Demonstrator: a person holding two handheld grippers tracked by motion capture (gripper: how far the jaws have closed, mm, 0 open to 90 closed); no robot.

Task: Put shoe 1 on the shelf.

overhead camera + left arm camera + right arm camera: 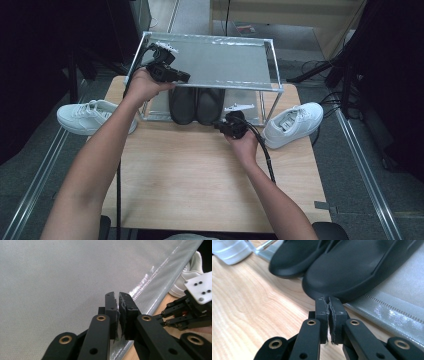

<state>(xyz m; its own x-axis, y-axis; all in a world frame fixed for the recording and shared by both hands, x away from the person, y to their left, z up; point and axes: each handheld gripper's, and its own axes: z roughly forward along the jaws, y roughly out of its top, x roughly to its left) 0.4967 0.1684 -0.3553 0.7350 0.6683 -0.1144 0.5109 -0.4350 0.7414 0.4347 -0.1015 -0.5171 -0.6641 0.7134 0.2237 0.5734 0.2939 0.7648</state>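
On the rack's [272, 65] lower shelf, two black slippers [196, 104] sit side by side. Right claw [329, 300], jaws closed and empty, touches the nearer toe; judged step: seating them. Left claw [118, 297], closed and empty, hovers above the top shelf. Next move calls for a white shoe [294, 123] from the bench [200, 180]. High view alone shows both white shoes.
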